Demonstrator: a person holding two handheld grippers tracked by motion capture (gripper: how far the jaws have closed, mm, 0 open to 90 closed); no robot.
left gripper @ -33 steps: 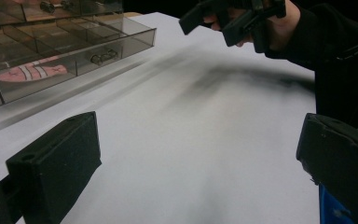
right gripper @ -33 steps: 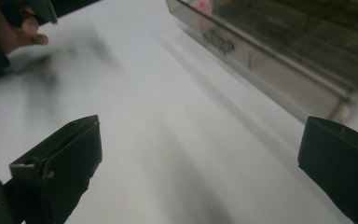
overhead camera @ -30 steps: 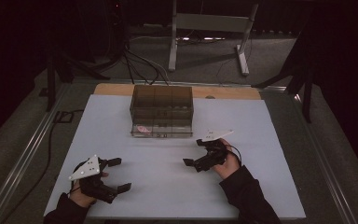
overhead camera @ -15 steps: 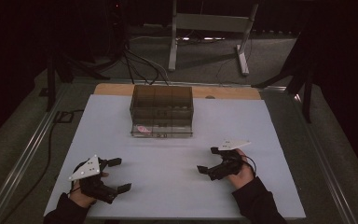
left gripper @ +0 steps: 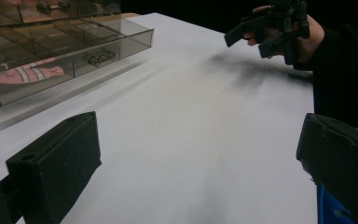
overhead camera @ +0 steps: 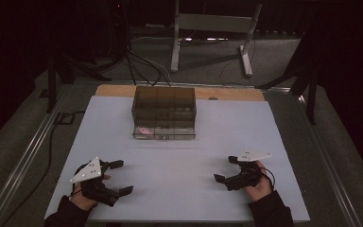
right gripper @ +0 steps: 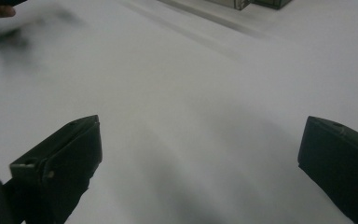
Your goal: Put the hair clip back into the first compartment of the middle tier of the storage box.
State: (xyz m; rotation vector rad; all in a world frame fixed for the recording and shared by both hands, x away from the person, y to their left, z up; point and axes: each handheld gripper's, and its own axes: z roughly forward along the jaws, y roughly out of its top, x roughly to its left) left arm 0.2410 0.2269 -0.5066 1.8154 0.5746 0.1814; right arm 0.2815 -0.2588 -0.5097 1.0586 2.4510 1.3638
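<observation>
A clear smoky plastic organiser box [overhead camera: 164, 112] with small compartments stands at the far middle of the white table [overhead camera: 179, 156]; a pink striped item [left gripper: 28, 73] lies in a front compartment. My left gripper [overhead camera: 121, 177] rests open at the near left, nothing between its jaws. My right gripper [overhead camera: 225, 170] is open at the near right, jaws pointing left, with bare table between them. In the left gripper view the right gripper [left gripper: 249, 37] shows at the top right, held by a hand. Both stay well short of the box.
Small dark metal parts [left gripper: 100, 57] sit in other compartments of the box. A wooden strip [overhead camera: 118, 90] edges the table's far side. Cables [overhead camera: 142, 66] and a metal stand [overhead camera: 212, 28] are on the floor behind. The table's middle is bare white surface.
My right gripper has drawn back from near the box toward the near right of the table. The left gripper has stayed put.
</observation>
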